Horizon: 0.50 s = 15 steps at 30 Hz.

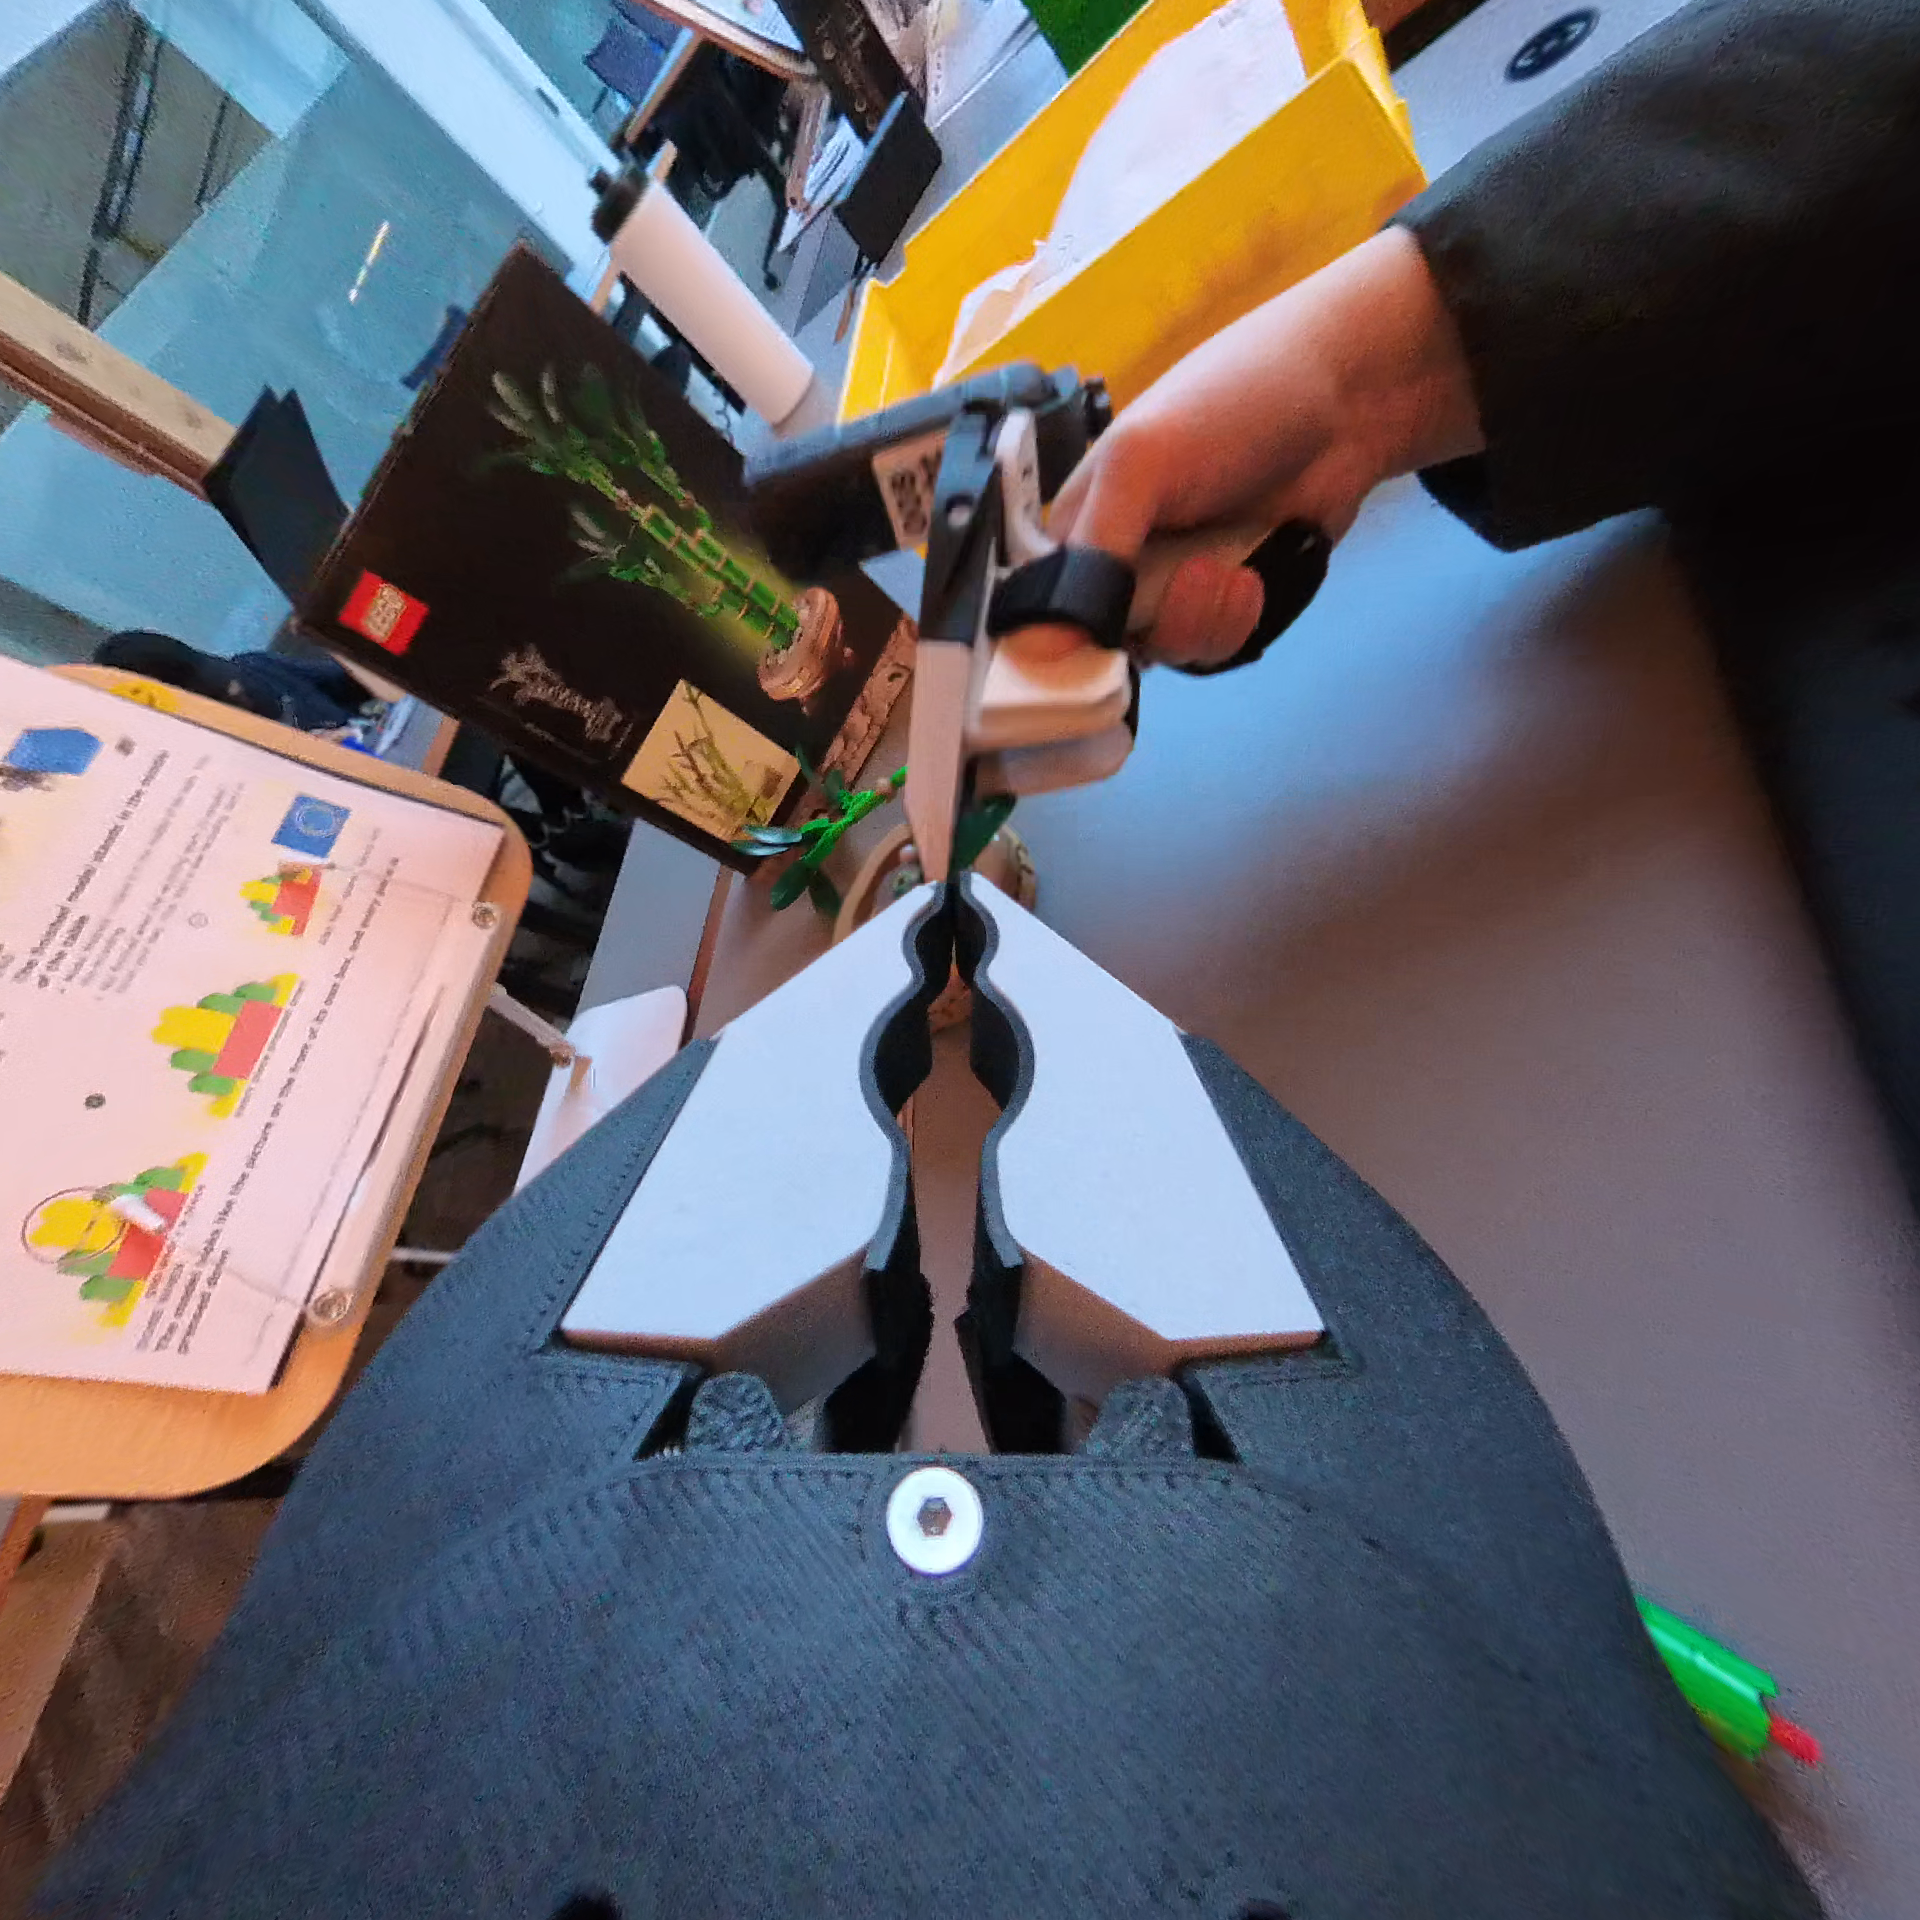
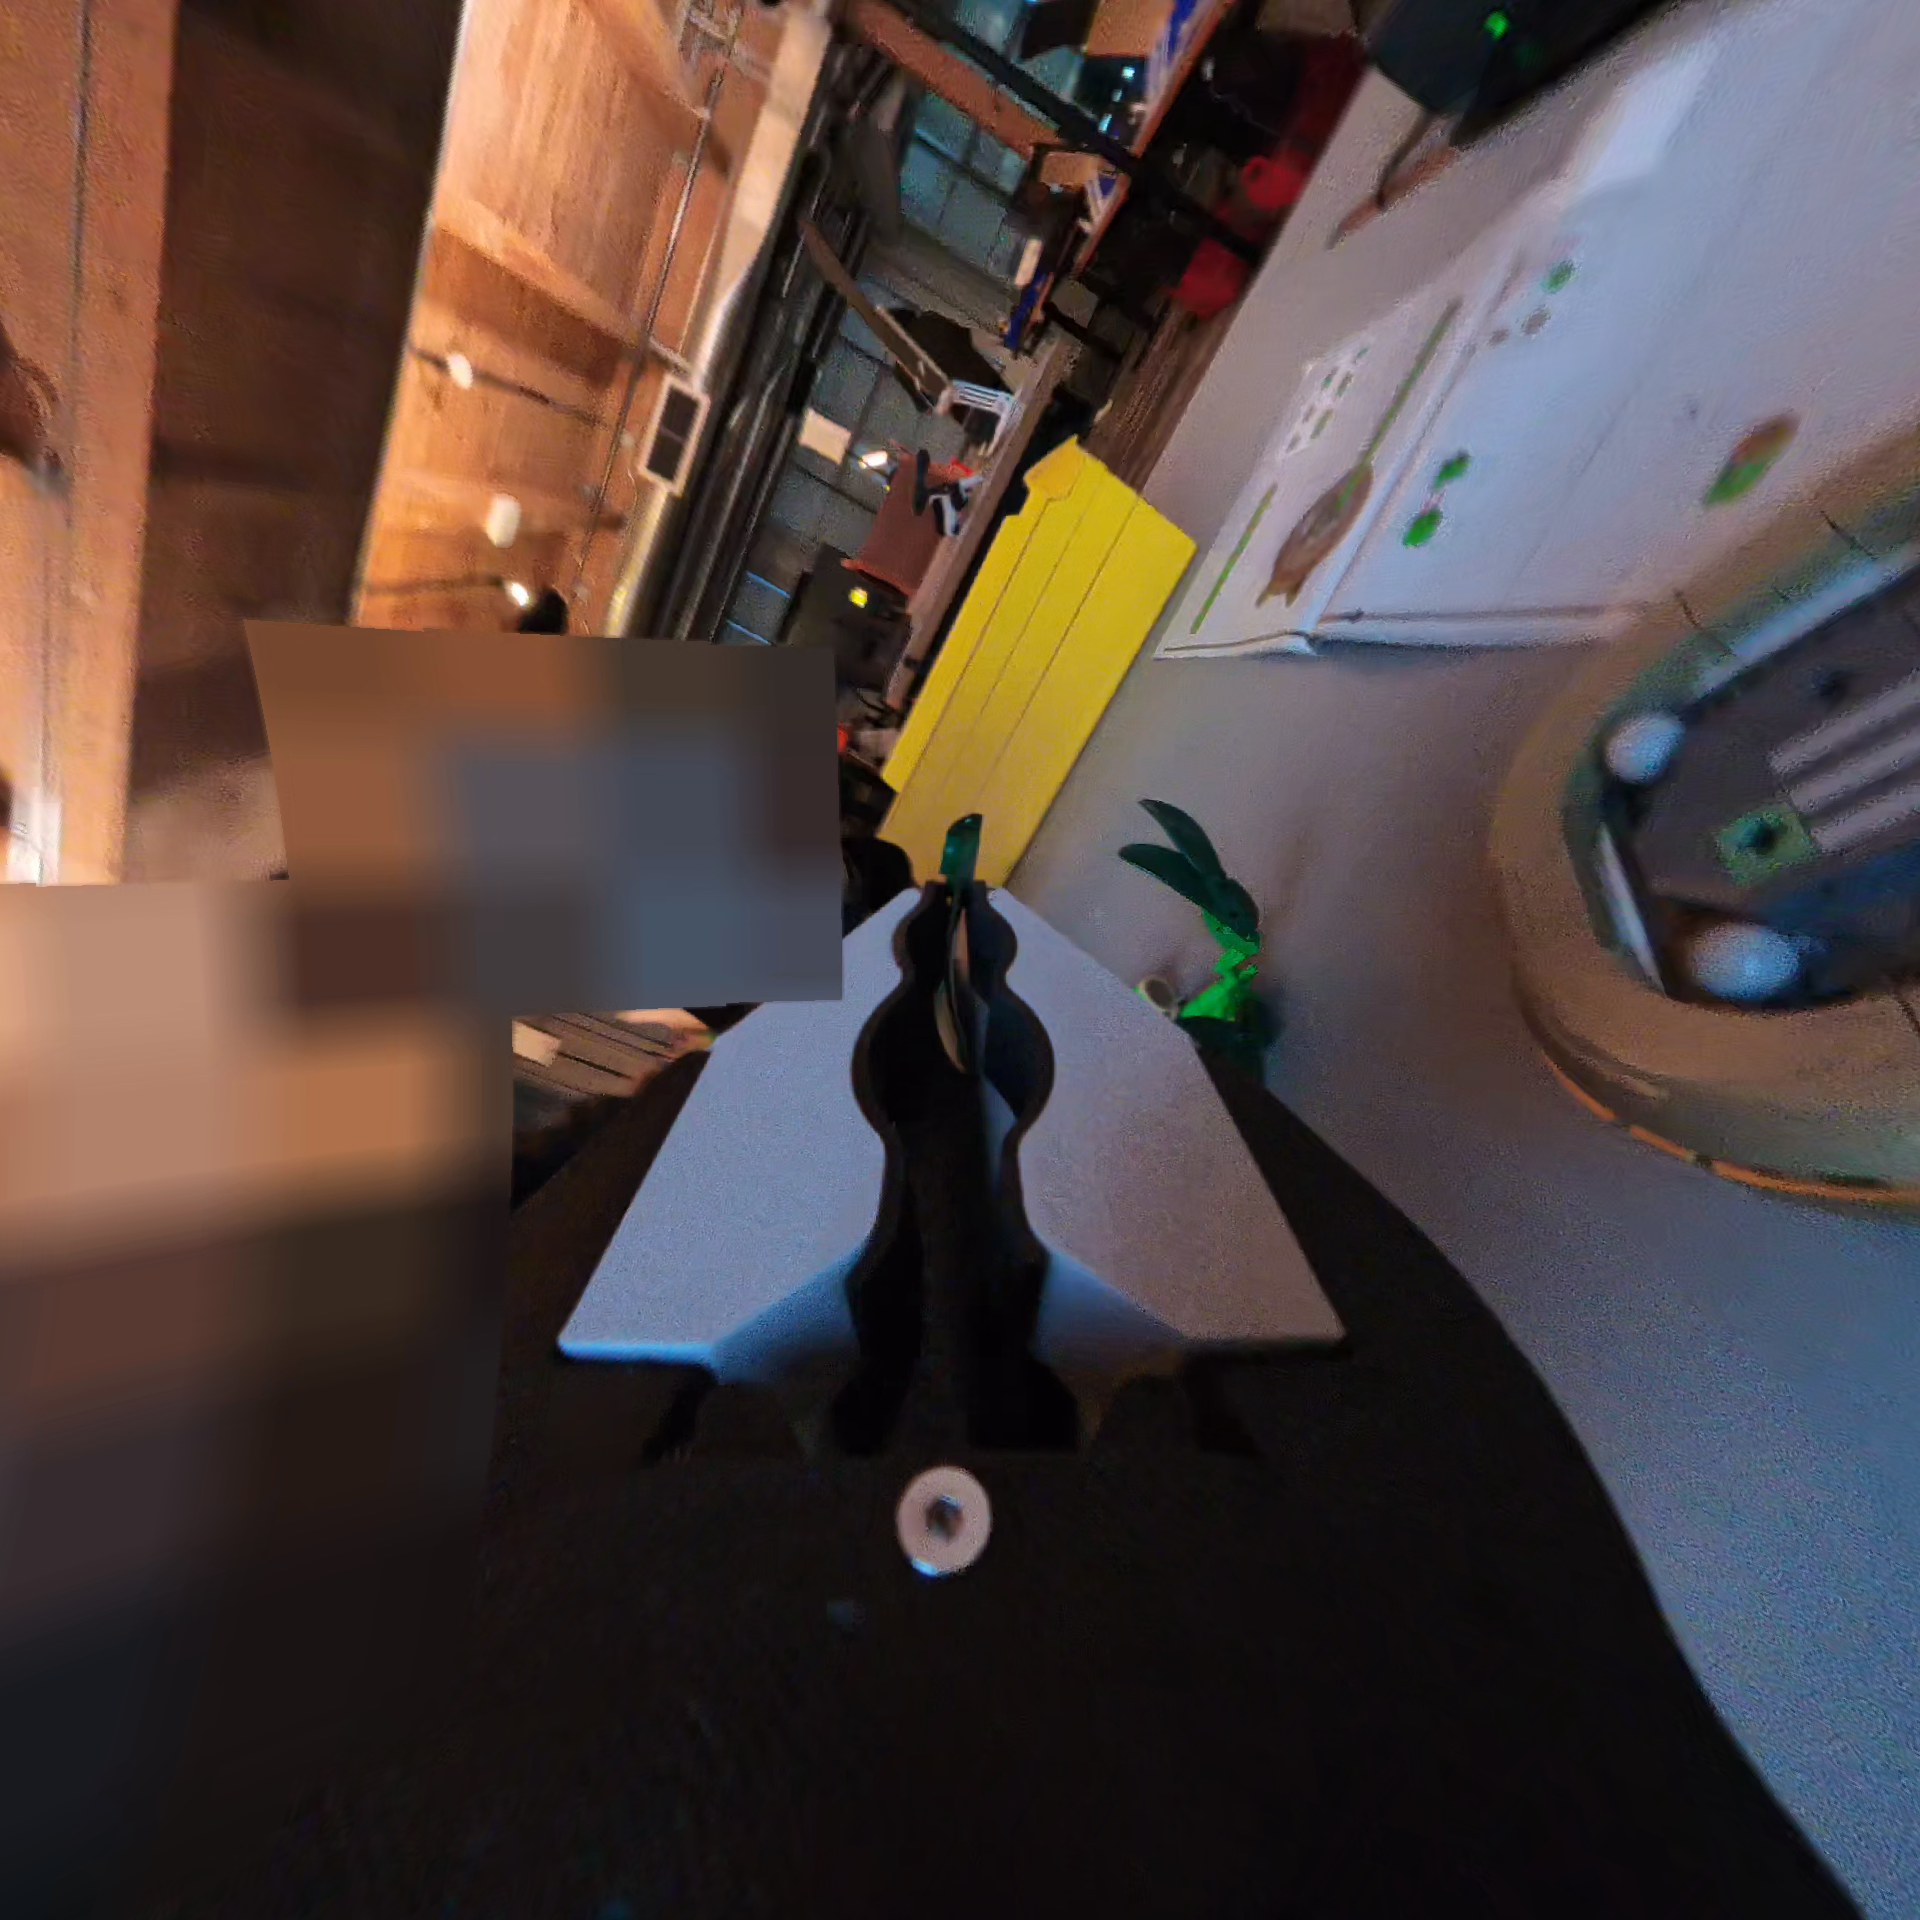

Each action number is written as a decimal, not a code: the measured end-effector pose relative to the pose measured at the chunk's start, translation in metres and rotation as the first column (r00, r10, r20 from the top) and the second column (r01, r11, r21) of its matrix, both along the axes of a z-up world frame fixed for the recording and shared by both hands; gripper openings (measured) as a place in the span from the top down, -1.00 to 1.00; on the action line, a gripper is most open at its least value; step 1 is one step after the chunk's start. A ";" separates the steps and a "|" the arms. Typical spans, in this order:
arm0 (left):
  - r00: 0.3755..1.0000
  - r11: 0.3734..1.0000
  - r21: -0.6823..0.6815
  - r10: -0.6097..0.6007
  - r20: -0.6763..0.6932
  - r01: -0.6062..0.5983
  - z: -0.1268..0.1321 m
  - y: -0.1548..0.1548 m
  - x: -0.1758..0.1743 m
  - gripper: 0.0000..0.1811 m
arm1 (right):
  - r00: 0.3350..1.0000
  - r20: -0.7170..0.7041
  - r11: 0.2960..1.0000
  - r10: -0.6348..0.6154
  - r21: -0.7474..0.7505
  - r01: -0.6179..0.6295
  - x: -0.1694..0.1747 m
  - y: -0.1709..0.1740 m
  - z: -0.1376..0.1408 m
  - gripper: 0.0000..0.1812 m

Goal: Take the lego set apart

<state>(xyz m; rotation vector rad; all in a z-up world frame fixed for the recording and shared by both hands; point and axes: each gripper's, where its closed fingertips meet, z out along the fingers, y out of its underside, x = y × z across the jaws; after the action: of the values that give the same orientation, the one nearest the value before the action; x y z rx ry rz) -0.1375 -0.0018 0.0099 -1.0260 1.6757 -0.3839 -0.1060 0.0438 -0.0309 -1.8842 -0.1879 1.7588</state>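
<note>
Grey table [image 1: 1455, 935], right gripper [image 2: 961, 894] pinching green leaf [image 2: 962, 840] (left-view hidden)

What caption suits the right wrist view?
Right gripper shut on a dark green leaf piece, near a leafy sprig on the grey table.

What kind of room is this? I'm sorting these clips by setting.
Probably a shared workshop or lab. A grey worktable holds a yellow bin and a black lego box. A printed instruction sheet is mounted beside it, and storage shelving stands in the background.
</note>
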 end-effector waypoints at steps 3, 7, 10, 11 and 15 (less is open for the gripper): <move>0.994 0.995 -0.060 0.072 -0.085 -0.077 -0.016 0.021 -0.012 1.00 | 0.981 0.189 0.978 -0.029 0.207 -0.011 -0.011 -0.008 0.005 0.97; 0.993 0.941 -0.316 0.109 -0.050 -0.119 -0.028 0.033 -0.004 0.83 | 0.982 0.184 0.925 -0.038 0.377 -0.035 -0.022 -0.010 0.013 0.97; 0.992 0.819 -0.560 0.115 -0.045 -0.121 -0.031 0.037 -0.005 0.58 | 0.935 0.299 0.699 -0.189 0.710 -0.086 -0.027 -0.018 0.024 0.96; 0.994 0.769 -0.632 0.107 -0.028 -0.100 -0.030 0.036 -0.005 0.52 | 0.911 0.321 0.597 -0.257 0.794 -0.111 -0.028 -0.021 0.028 0.96; 0.993 0.589 -0.800 -0.028 0.118 0.112 -0.010 0.015 -0.003 0.56 | 0.833 0.283 0.283 -0.475 0.946 -0.160 -0.026 -0.029 0.044 0.97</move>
<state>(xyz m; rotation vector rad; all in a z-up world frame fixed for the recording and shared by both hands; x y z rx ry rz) -0.1403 0.0136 -0.0002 -1.5635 1.4422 -1.3277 -0.1315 0.0153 0.0133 -1.2392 -0.9901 0.5289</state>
